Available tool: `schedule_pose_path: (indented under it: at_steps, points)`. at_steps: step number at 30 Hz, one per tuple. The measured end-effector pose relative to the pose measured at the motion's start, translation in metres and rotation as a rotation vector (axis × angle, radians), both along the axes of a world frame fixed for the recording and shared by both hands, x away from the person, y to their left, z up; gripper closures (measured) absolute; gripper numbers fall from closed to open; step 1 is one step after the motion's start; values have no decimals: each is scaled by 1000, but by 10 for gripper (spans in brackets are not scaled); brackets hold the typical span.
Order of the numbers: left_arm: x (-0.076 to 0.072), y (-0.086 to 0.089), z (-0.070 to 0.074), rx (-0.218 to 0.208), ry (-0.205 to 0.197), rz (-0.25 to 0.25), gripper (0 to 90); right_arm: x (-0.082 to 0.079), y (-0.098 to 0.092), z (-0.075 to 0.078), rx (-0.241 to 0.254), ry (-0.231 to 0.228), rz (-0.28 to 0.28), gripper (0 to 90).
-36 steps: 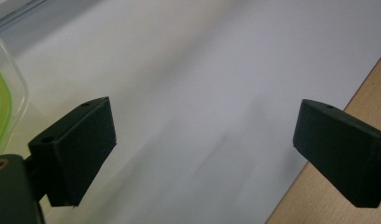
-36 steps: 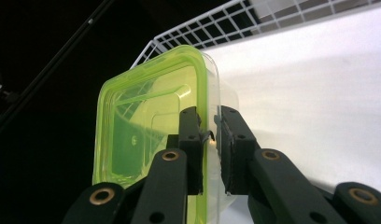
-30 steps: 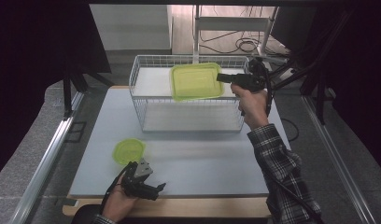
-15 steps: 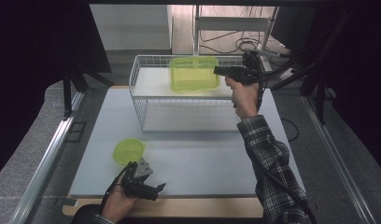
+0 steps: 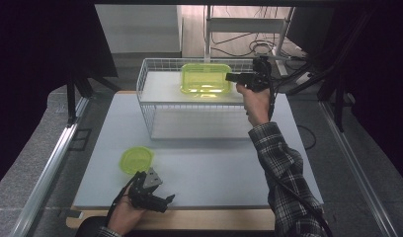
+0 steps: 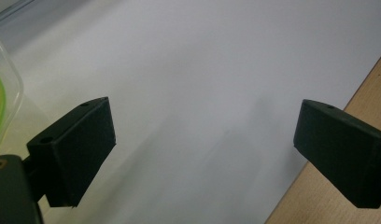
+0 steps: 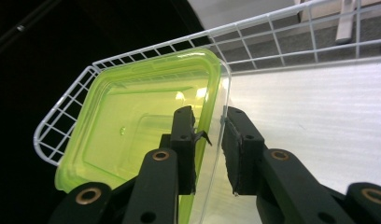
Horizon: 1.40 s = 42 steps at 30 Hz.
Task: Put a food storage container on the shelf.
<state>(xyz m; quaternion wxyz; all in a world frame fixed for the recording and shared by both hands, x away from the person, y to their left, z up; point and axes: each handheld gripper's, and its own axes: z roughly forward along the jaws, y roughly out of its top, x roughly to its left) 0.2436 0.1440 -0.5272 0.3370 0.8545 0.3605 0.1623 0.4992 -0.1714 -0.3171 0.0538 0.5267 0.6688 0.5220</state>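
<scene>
A translucent green container (image 5: 205, 78) hangs over the back of the white wire basket (image 5: 150, 106), its opening tipped toward the camera. My right gripper (image 5: 231, 77) holds it from the right. In the right gripper view the gripper (image 7: 209, 116) is shut on the container (image 7: 132, 126), one jaw inside the rim and one outside. A round green lid (image 5: 137, 160) lies on the white tabletop at front left. Just in front of it my left gripper (image 5: 165, 201) rests low and open. In its own view the left gripper (image 6: 202, 135) has nothing between its jaws, and the lid's edge (image 6: 1, 98) is at the far left.
The basket has a white liner (image 7: 319, 116) and wire walls all round. The white tabletop (image 5: 214, 163) stretches between basket and front edge, with a wooden strip (image 6: 361, 93) along the front. Dark stands and cables sit behind the basket on the right.
The right gripper has swung the container from lying flat to tipped up, and shifted it slightly back and left over the basket. The left gripper has not moved.
</scene>
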Motion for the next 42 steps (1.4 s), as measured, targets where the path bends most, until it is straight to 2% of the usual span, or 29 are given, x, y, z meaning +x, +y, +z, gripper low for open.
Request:
schedule_pose_path:
  at_steps: [4,8,15,17,22,26,30,38,42]
  points:
    - [0,0,0,3,2,-1,52,2,4,2,-58,-23,-5,730]
    - [0,0,0,4,2,-3,52,5,4,2,-70,-18,3,716]
    - [0,-1,-1,6,6,-7,52,9,5,-2,-91,-14,-2,620]
    - [0,-1,-1,5,8,-7,52,8,7,0,-155,-49,-12,607]
    - [0,-1,-1,3,5,-7,52,8,9,3,-185,-55,-13,581]
    - [0,0,0,-4,6,-4,52,6,6,4,-178,-65,-1,500]
    - [1,1,1,-26,3,3,49,3,2,7,-166,-59,42,422]
    - [2,7,2,-61,-20,12,28,-9,-1,11,-153,-74,108,318]
    - [2,8,2,-60,-25,16,22,-15,-2,10,-164,-85,127,279]
